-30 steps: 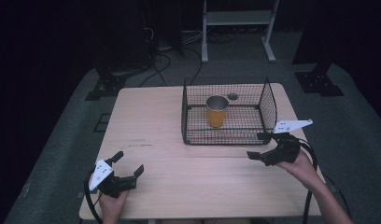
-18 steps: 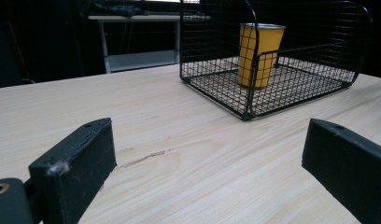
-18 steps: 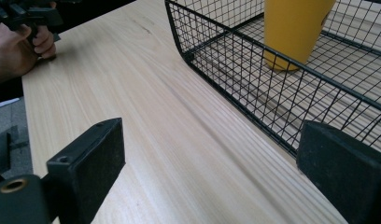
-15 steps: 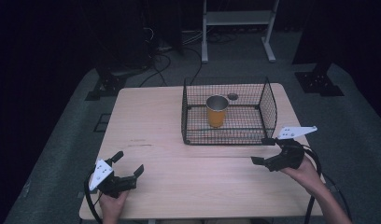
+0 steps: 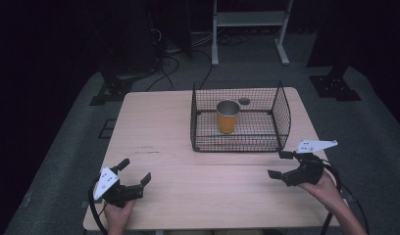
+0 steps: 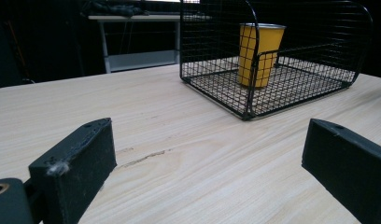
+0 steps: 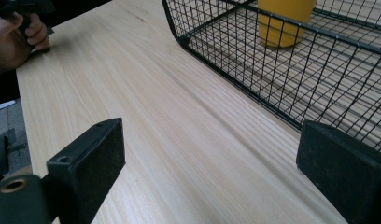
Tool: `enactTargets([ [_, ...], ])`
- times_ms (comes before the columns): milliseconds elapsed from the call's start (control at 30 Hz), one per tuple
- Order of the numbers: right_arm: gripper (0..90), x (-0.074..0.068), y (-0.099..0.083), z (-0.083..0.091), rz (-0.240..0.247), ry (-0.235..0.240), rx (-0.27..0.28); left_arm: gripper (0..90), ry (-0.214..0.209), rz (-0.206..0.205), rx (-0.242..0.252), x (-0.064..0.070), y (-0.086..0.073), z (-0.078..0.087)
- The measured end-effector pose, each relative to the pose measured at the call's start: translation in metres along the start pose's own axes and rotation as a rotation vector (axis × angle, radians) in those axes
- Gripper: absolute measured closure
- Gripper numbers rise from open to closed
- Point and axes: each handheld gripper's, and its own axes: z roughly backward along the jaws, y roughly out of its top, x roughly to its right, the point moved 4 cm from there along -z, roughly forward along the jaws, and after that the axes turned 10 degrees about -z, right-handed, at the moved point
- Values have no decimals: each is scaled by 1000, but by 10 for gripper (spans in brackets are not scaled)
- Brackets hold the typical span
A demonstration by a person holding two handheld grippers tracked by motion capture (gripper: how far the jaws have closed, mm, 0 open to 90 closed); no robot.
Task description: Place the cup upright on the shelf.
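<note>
A black wire basket (image 5: 282, 117) stands at the back right of the wooden table (image 5: 159, 127). Inside it a yellow cup (image 5: 227, 116) with a metal rim stands upright, and a small dark round thing (image 5: 244, 101) lies behind the cup. The cup (image 6: 259, 53) and basket (image 6: 216, 91) appear ahead in the left gripper view, and the basket (image 7: 226, 51) and cup (image 7: 284, 21) appear in the right gripper view. My left gripper (image 5: 134, 171) rests open at the front left, nothing between its jaws. My right gripper (image 5: 280, 164) is open and empty, just in front of the basket's right corner.
A white metal stand (image 5: 249, 19) and dark equipment bases with cables (image 5: 114, 88) sit on the floor beyond the table. The other hand (image 7: 13, 39) shows at the far left of the right gripper view. Bare wood stretches between the grippers.
My right gripper has drawn back from the basket toward the table's front edge, staying open. The left gripper has not moved.
</note>
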Motion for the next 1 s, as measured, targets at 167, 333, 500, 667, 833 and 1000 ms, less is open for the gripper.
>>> enactTargets([
  [167, 70, 3, -6, 0, -9, -7, -1, 23, 0, 0, 0, 0, 0, 0],
  [333, 70, 6, -15, 1, -32, -7, -1, 22, 1, 0, 1, 0, 0, 0],
  [500, 70, 9, -24, 2, -48, -12, -5, 22, 1, 0, -1, 0, 0, 0],
  [667, 70, 11, -32, 5, -66, -18, 2, 22, 2, -1, -1, 0, 0, 0],
  [833, 70, 11, -41, 6, -75, -26, 7, 23, 3, -1, -2, 0, 0, 0],
  [1000, 70, 9, -53, 7, -91, -26, 28, 22, 3, -2, -4, 0, 0, 0],
])
